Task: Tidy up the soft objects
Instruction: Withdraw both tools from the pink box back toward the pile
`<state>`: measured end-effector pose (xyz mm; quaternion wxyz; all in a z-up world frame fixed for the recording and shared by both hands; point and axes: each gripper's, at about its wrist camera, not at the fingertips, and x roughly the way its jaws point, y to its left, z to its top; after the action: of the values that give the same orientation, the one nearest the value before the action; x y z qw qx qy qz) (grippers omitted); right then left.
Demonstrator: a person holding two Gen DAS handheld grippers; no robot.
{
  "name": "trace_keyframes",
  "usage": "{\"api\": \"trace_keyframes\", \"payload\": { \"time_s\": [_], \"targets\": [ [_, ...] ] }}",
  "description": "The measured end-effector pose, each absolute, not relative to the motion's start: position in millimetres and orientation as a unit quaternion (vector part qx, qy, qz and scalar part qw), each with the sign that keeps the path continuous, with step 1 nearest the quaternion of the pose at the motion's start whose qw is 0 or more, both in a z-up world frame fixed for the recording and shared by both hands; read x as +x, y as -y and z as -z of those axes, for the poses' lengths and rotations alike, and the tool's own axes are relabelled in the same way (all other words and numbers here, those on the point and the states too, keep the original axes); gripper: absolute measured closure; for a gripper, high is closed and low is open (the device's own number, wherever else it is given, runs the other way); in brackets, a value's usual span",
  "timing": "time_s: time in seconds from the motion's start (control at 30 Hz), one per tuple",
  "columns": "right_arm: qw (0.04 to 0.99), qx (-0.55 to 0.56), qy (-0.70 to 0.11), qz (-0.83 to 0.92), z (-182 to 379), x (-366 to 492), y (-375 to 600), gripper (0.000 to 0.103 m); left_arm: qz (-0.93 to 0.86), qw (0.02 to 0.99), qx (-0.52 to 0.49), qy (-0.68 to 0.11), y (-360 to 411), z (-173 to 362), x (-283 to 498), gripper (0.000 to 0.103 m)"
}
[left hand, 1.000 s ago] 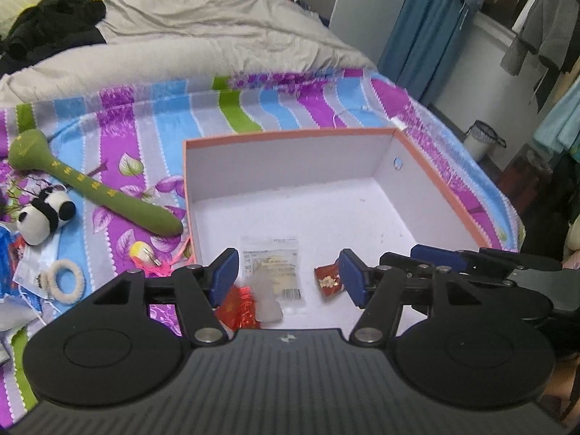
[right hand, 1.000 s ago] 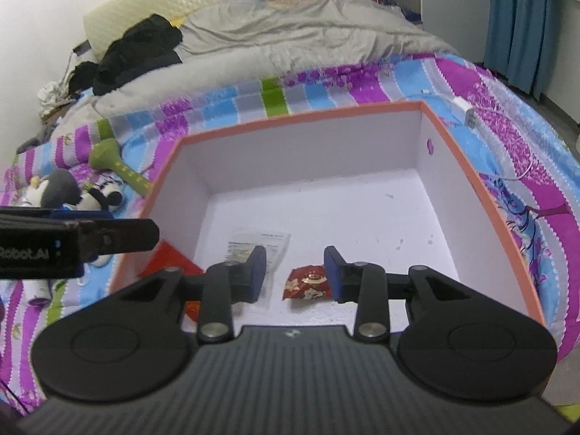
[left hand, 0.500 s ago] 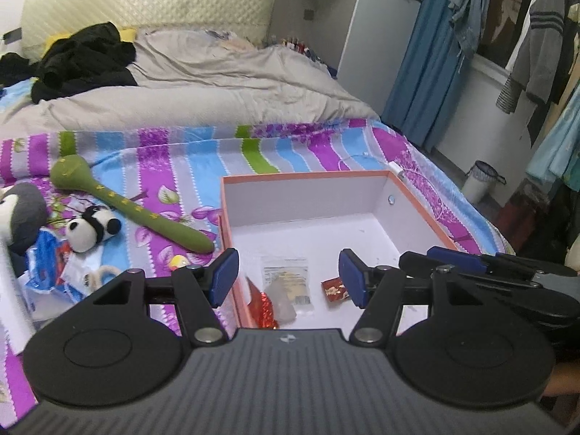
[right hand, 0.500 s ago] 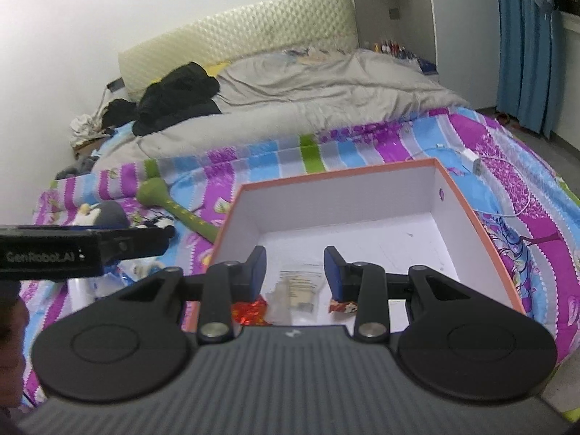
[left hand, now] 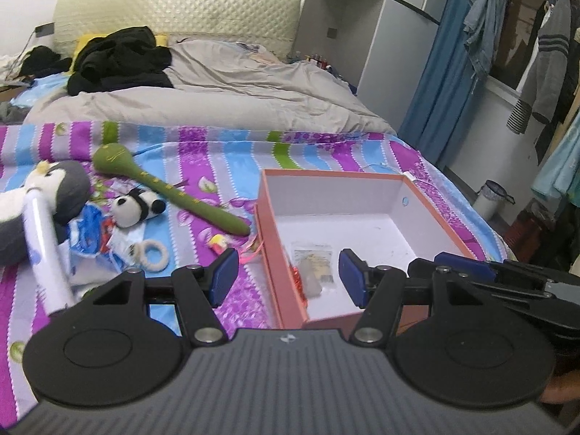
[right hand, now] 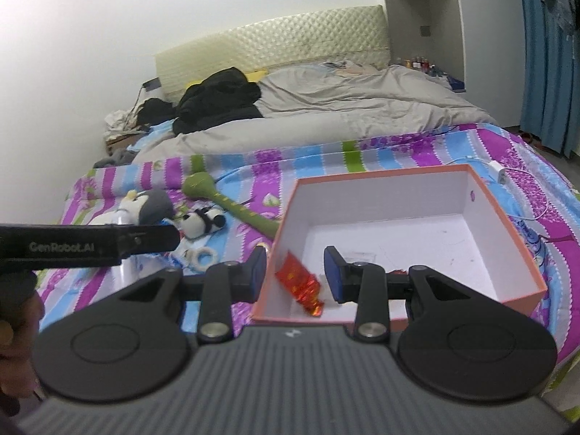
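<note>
An orange box (left hand: 440,223) (right hand: 507,217) with a white inside sits on the striped bedspread. It holds a clear packet (left hand: 313,259) and a red foil packet (right hand: 301,282). Left of it lie a green plush stick (left hand: 170,190) (right hand: 232,204), a small panda (left hand: 136,208) (right hand: 203,221), a grey penguin plush (left hand: 54,195) (right hand: 152,204) and a white ring (left hand: 152,253) (right hand: 201,253). My left gripper (left hand: 288,279) is open and empty above the box's near left corner. My right gripper (right hand: 295,272) is open and empty above the box's near left wall.
A grey duvet (left hand: 235,87) and black clothes (left hand: 119,58) cover the far half of the bed. Blue and white wrappers (left hand: 90,232) lie near the panda. A white charger and cable (right hand: 500,175) lie right of the box. A bin (left hand: 491,197) stands on the floor at right.
Both grippers have pulled back and up from inside the box, so more of the bed and the toys shows. Both stay open and empty.
</note>
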<state>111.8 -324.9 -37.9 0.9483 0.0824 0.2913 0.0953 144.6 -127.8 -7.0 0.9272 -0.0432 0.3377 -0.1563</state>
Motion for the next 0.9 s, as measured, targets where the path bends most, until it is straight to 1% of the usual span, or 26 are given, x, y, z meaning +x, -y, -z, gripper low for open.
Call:
{"api": "trace_keyframes", "payload": {
  "time_s": [0.57,0.9],
  "targets": [
    [0.934,0.062,-0.322,-0.144,61,71,264,0.065,0.104,0.927,-0.071,-0.353,58,31,74,0.036],
    [0.926,0.049,-0.337,-0.163,72,80,235,0.065,0.069,0.922,-0.088,-0.371,24,48,71,0.036]
  ]
}}
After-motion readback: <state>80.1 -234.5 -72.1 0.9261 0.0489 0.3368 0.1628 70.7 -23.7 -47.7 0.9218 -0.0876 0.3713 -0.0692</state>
